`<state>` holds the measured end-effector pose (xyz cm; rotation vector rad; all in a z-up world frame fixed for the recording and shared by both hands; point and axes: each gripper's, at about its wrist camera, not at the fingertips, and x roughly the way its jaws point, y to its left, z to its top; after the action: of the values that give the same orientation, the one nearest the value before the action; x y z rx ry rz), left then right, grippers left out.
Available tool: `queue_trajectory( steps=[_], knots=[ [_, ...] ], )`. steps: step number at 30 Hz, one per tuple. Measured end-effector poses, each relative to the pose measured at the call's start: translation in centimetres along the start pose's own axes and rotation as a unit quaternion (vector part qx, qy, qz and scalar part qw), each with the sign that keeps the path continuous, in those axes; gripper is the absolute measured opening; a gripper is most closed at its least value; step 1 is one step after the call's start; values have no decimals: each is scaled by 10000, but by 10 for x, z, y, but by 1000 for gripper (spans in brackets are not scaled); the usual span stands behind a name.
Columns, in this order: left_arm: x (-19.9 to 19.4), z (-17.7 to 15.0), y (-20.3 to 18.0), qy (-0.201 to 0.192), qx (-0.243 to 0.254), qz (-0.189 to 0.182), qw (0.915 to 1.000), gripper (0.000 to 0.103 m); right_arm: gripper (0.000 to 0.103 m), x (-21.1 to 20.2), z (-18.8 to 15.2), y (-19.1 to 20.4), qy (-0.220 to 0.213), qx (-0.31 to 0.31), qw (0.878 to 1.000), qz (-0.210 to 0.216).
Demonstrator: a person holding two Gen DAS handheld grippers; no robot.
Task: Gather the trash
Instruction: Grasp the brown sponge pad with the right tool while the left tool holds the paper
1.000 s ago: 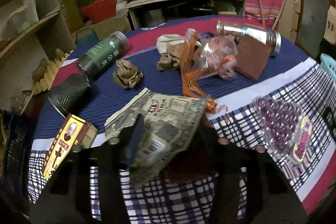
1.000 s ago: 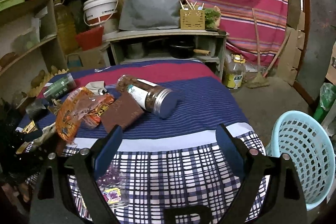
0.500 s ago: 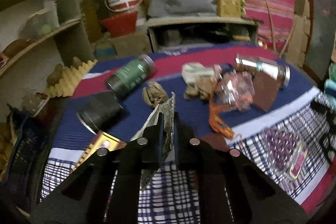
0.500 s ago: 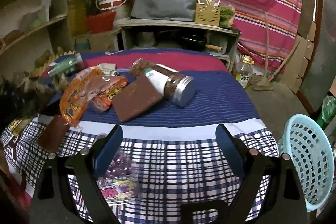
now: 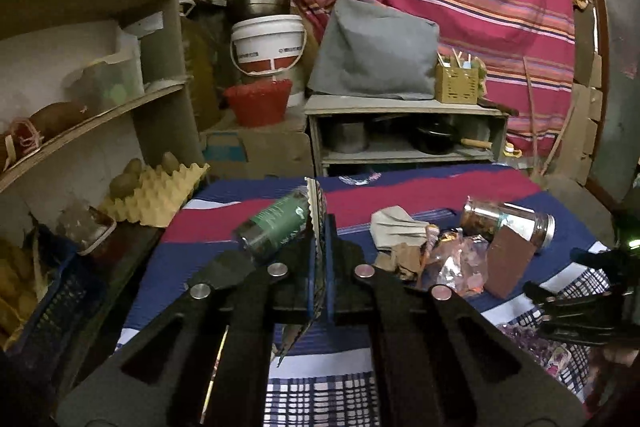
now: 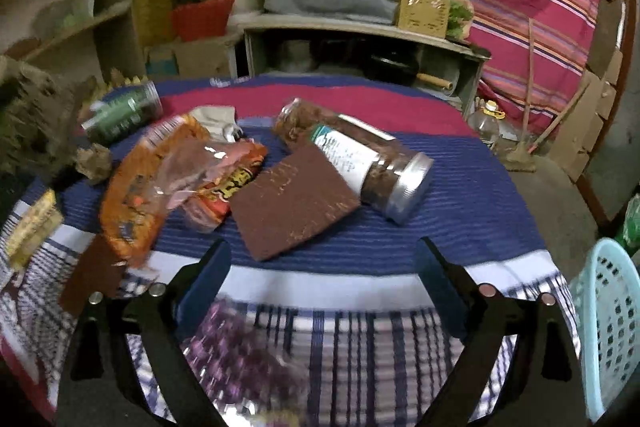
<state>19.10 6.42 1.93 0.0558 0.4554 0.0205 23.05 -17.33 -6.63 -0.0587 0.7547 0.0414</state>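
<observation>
Wrapper [image 5: 316, 227]: flat printed packet with a zigzag edge, standing on edge at 12 o'clock from my left wrist camera, its lower end hanging below the pads.
Left gripper [image 5: 319, 267]: my jaws are pressed together on the wrapper, which is pinched between the blue pads and lifted clear of the tablecloth [image 5: 400, 195].
Right gripper [image 6: 322, 279]: my jaws stand wide apart with nothing between them, over the checked part of the cloth.
Purple bead pack [image 6: 236, 351]: blurred, on the cloth at 7 o'clock from my right gripper, just under the left finger.
Brown pad [image 6: 292, 203]: flat on the cloth at 12 o'clock from my right gripper, touching the clear jar [image 6: 360, 159] lying on its side.
Orange snack bags [image 6: 168, 179]: crumpled, at 10 o'clock.
Green jar [image 5: 276, 227]: on its side, at 10 o'clock from my left gripper.
Blue basket [image 6: 608, 327]: beside the table, at 3 o'clock in the right view.
</observation>
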Motion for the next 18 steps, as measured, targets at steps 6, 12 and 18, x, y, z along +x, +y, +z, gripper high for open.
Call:
queue_trajectory(
  steps=[6,12,18],
  knots=[
    [16,-2,17,173,-244,45,9995,2,96,33,11,12,187,-323,9993,-103],
    [27,-5,23,318,-381,68,9987,2,96,48,14,27,323,-853,9957,-174],
    [27,-6,14,318,-231,163,9991,2,96,58,18,21,537,-709,9960,-77]
  ],
)
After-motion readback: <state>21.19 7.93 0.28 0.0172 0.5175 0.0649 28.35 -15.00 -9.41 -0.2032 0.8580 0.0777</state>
